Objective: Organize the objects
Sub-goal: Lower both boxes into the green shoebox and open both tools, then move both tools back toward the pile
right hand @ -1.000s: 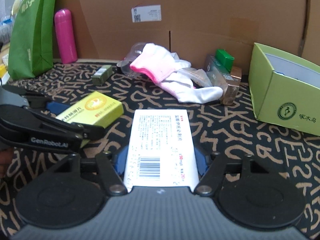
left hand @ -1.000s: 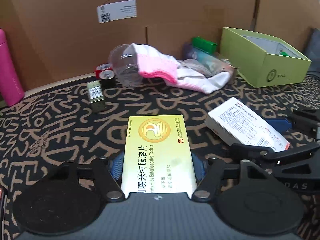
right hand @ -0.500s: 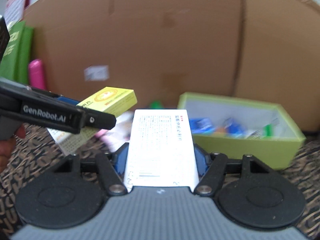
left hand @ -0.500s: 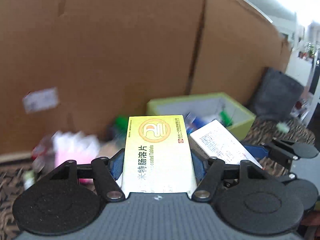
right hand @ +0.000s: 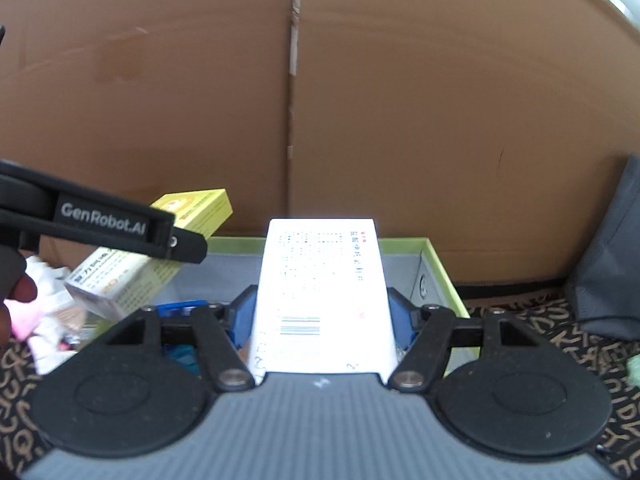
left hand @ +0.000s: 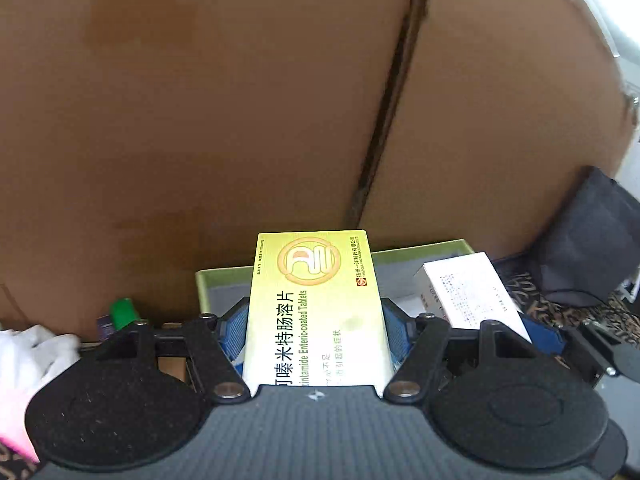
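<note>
My left gripper [left hand: 314,322] is shut on a yellow tablet box [left hand: 316,304], its blue pads pressing both long sides. My right gripper [right hand: 322,318] is shut on a white medicine box [right hand: 322,292] the same way. Both boxes hang in the air over the open green box [right hand: 436,268], whose rim [left hand: 420,252] shows behind the yellow box. In the right wrist view the yellow tablet box [right hand: 160,256] appears at the left, held by the left gripper's black arm. In the left wrist view the white medicine box [left hand: 472,292] appears at the right.
A tall cardboard wall [right hand: 360,100] stands right behind the green box. A white and pink sock [left hand: 28,356] and a small green box [left hand: 124,312] lie to the left. A dark bag [right hand: 612,264] sits at the right on the patterned cloth [right hand: 560,332].
Both grippers lifted their boxes off the patterned cloth and carried them right and forward, until they hang over the green box. Both grips are unchanged.
</note>
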Motion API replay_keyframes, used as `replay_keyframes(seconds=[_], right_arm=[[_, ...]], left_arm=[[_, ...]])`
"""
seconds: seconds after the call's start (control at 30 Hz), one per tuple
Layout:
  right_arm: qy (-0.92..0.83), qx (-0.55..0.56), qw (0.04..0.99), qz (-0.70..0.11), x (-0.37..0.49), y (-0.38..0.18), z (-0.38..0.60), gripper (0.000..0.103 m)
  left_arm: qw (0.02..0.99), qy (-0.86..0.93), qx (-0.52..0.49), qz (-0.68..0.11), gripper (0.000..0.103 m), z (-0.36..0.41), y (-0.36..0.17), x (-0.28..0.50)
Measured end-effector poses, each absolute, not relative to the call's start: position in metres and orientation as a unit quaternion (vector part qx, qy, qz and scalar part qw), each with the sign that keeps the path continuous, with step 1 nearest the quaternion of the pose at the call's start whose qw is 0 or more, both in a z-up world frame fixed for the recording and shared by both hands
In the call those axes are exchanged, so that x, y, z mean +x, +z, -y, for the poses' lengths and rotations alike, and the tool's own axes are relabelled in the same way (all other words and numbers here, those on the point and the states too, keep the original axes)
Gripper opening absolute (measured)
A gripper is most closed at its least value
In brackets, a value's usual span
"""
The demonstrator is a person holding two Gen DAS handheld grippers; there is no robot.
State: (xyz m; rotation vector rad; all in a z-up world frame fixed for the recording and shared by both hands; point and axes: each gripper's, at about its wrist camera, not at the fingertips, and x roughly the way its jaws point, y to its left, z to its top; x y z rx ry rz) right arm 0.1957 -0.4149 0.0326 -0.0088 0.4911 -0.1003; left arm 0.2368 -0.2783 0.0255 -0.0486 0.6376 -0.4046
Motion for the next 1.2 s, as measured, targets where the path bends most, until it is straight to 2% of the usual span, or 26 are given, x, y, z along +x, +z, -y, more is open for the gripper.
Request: replay_keyframes(seconds=[0.3, 0.33, 0.37, 0.4, 0.5, 0.7, 1.03, 1.2], right_arm=[[-0.046, 0.002, 0.962, -0.268, 0.241, 0.003, 0.426, 0.066], [-0.046, -0.002, 0.961, -0.273, 0.244, -0.002, 0.426, 0.066], [-0.047, -0.005, 0.960, -0.276, 0.244, -0.005, 0.424, 0.067], [-0.045, -0.008, 0.959, -0.280, 0.244, -0.009, 0.422, 0.070], [-0.039, -0.017, 0.960, -0.277, 0.237, -0.013, 0.421, 0.090], [-0.052, -0.035, 0.966, -0.249, 0.210, 0.001, 0.414, 0.099], [-0.049, -0.032, 0.978, -0.202, 0.162, 0.027, 0.400, 0.103], [-0.036, -0.023, 0.980, -0.194, 0.133, 0.038, 0.379, 0.103]], left_arm=[[0.925, -0.197, -0.021, -0.323, 0.071, 0.302, 0.002, 0.269], [0.925, -0.204, -0.023, -0.320, 0.075, 0.303, -0.001, 0.270], [0.924, -0.210, -0.020, -0.320, 0.087, 0.304, -0.003, 0.270], [0.925, -0.208, -0.015, -0.318, 0.091, 0.304, -0.005, 0.270], [0.929, -0.196, 0.005, -0.314, 0.091, 0.308, -0.009, 0.267], [0.931, -0.207, 0.013, -0.301, 0.091, 0.302, -0.002, 0.246], [0.938, -0.215, 0.002, -0.272, 0.091, 0.257, 0.029, 0.206], [0.935, -0.217, -0.030, -0.278, 0.091, 0.201, 0.029, 0.170]])
